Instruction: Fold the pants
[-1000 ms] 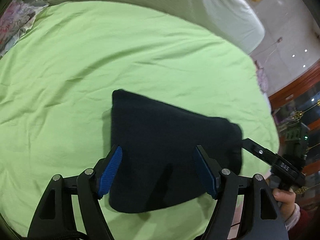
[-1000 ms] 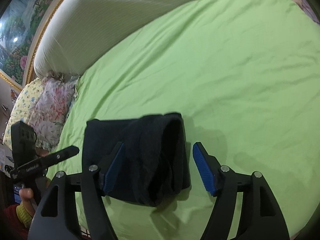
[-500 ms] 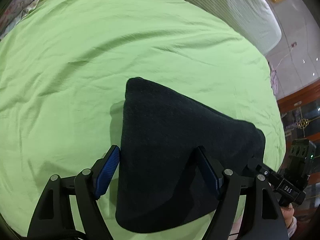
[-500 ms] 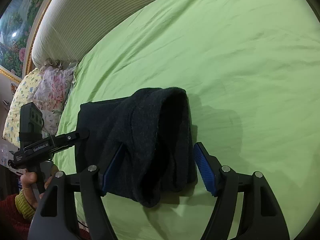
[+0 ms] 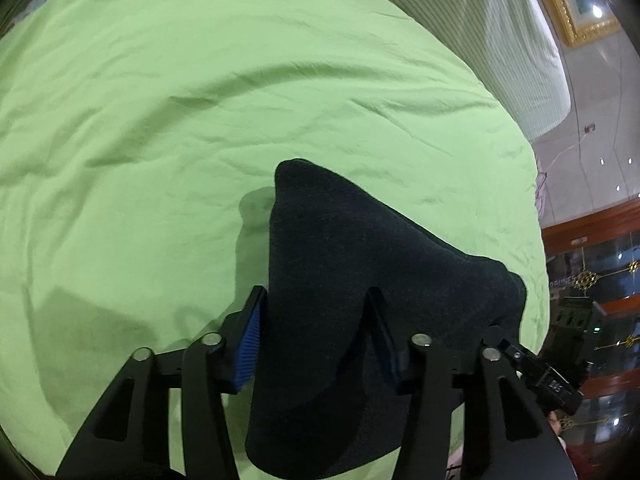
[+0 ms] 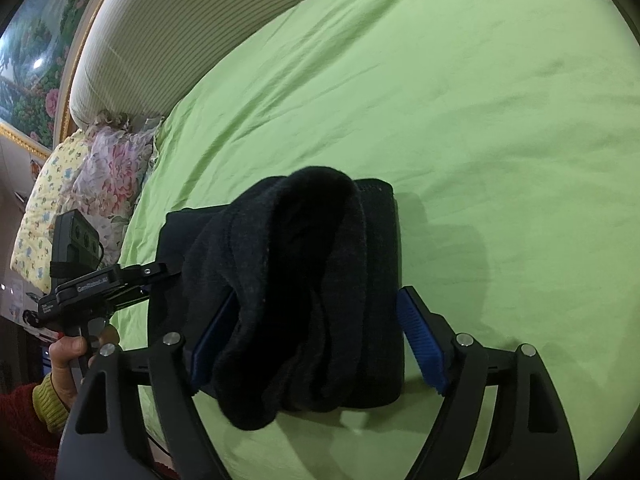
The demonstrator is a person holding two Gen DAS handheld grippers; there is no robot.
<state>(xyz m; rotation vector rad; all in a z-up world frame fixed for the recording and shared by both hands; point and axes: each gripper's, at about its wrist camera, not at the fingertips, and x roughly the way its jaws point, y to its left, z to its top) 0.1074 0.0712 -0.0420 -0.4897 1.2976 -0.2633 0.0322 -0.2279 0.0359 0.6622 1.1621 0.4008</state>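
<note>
A: Left side first. Left tongs (image 5: 316, 336) — what have they got?

B: Blue pads spread apart, with the dark pants (image 5: 360, 288) filling the gap between them; whether the pads press the cloth I cannot tell. Bundle looks raised off the green bed sheet (image 5: 160, 120), shadow beneath its far corner

A: Why carry it that way?

B: My guess: folding looks mostly done, and both tools lift the bundle together so the layers don't slide apart

A: Moving right — the other tool?

B: Right tongs (image 6: 316, 340) wide apart too, straddling the thick rolled end of the pants (image 6: 304, 280). Left pad sits behind cloth, right pad stands just clear of the fabric edge. Not closed on anything that I can see

A: Surroundings?

B: Floral pillows (image 6: 92, 184) at the far left of the bed near the striped headboard (image 6: 180, 40). Gold-framed picture (image 5: 568, 4) on the wall, wooden cabinet (image 5: 592, 248) off the right edge. The sheet ahead is wrinkled; the pillows lie well apart from the bundle. Each tool shows in the other's view, close beside the cloth
</note>
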